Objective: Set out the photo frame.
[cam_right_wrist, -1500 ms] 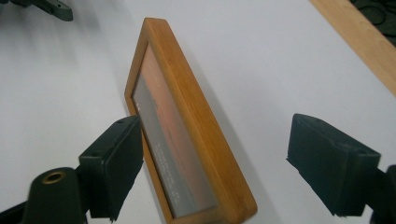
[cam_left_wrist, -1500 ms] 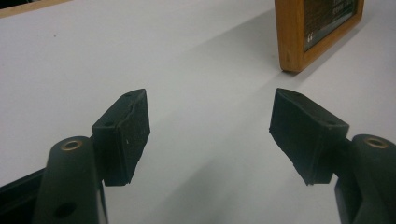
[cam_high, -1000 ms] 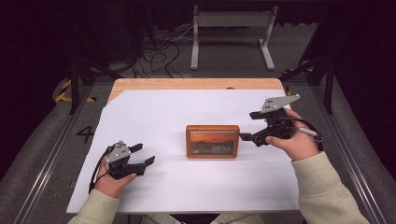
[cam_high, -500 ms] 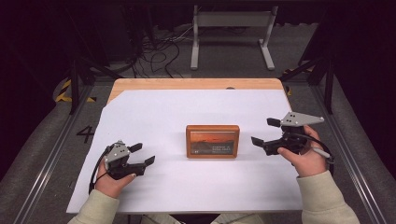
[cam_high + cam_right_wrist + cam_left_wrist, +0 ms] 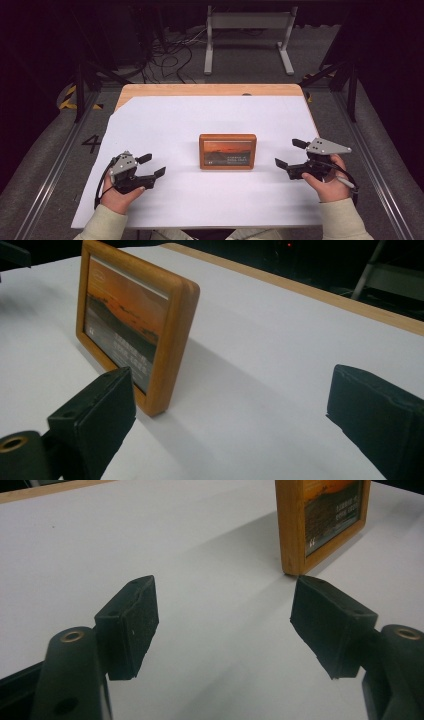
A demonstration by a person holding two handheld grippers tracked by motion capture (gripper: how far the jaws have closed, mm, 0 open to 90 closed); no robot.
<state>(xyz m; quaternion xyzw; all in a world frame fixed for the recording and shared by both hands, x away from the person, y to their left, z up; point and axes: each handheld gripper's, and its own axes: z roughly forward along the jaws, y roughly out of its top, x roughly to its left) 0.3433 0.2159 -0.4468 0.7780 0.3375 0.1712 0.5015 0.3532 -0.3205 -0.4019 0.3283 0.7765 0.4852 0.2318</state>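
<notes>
A wooden picture frame [image 5: 228, 151] stands upright near the middle of the bench [image 5: 210, 90], on the white sheet [image 5: 200, 115] that covers most of the wooden top. Its front carries an orange sunset-like print with a line of pale lettering too small to read. In the high view the frame sits between the two hands, apart from both.

The left claw [image 5: 151, 165] rests low over the sheet at the near left, held in the person's left hand [image 5: 120, 192], its tips pointing toward the frame. In the left gripper view its two black jaws stand wide apart with only bare white sheet between them; the frame's [image 5: 320, 522] lower corner shows beyond the right-hand jaw, not touching it.

The right claw [image 5: 290, 153] is held in the right hand [image 5: 325, 182] at the frame's right side, a grey three-cornered plate [image 5: 327, 146] on top, tips aimed toward the frame. Its jaws are also spread wide and hold nothing. In the right gripper view the frame [image 5: 132, 322] stands just past the left-hand jaw, seen from its end edge, and casts a soft shadow across the sheet.

Behind the bench, on the grey floor, lie tangled black cables [image 5: 175, 50] and a pale metal stand [image 5: 247, 30].
</notes>
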